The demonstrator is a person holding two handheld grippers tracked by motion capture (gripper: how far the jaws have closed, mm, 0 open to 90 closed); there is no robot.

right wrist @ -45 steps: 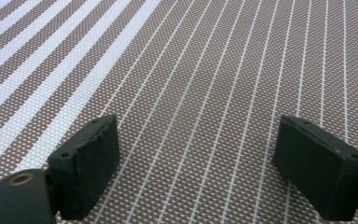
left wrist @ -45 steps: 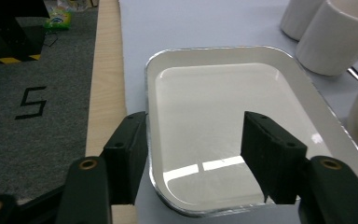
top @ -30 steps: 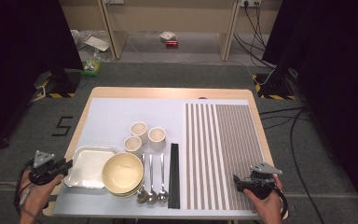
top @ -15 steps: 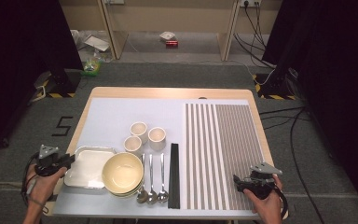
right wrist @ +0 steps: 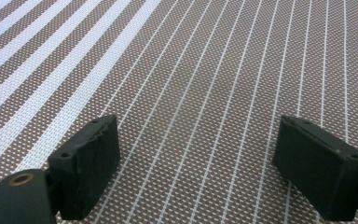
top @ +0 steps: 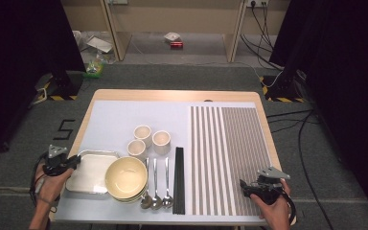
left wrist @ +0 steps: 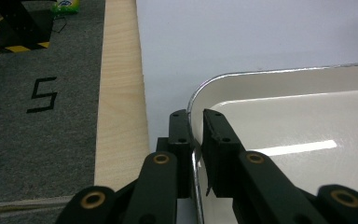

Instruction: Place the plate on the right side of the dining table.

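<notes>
- Tray (top: 92,170): shallow metal tray with white inside, lying flat at the near-left of the table (top: 124,98), on the pale blue mat (top: 115,120). In the high view its long axis runs left to right, roughly along the table's near edge. Its right end is just beside the stacked bowls (top: 126,178), which overlap it in that view.
- Tray in the left gripper view (left wrist: 307,121): rounded corner and chrome rim curve away from the jaws; the floor of the tray catches a bright streak of light.
- Left hand (top: 50,184): forearm comes up from the bottom-left, off the table's left edge, with the hand behind the gripper and pointing it right, toward the tray's left end.
- Left gripper (left wrist: 193,140): jaws have just been closing and now stand almost together, 1 outside the tray rim and 1 inside it, the rim running up between them. It is pinching the tray's left rim. Also seen in the high view (top: 72,162).
- Right hand (top: 273,206): low at the near-right corner, over the striped placemat (top: 230,158).
- Right gripper (right wrist: 198,158): jaws spread wide, nothing between them, brown-and-white weave of the placemat below. In the high view (top: 245,186) it points left.
- Nearby: 3 cups (top: 148,139), 3 spoons (top: 155,184) and black chopsticks (top: 178,179) lie mid-table, apart from both grippers.
</notes>
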